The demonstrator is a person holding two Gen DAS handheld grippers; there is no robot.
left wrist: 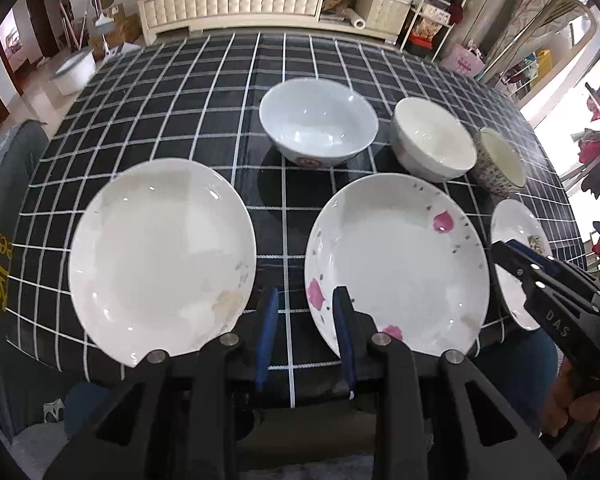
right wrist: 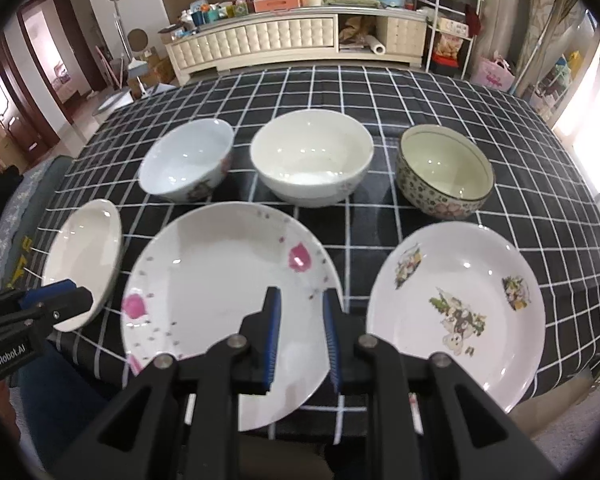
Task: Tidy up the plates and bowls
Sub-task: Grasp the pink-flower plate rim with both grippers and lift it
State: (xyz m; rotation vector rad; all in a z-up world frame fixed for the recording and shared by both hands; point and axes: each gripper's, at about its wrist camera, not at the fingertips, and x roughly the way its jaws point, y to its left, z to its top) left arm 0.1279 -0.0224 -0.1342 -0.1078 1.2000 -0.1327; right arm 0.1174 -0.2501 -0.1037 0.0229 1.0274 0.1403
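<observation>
left tool [left wrist: 306, 300]: pads apart, nothing between; right tool [right wrist: 300, 300]: pads apart, empty, above pink-flowered plate [right wrist: 220, 280]; bowls [right wrist: 312, 156] behind on surface [right wrist: 500, 100]

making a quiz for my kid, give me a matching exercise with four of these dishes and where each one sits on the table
Things:
1. plain plate
2. pink-petal plate
3. cartoon plate
4. floral bowl

Places:
A. back row, right end
B. front row, middle
C. front row, left end
D. front row, right end

Pairs: 1-C, 2-B, 3-D, 4-A
</observation>
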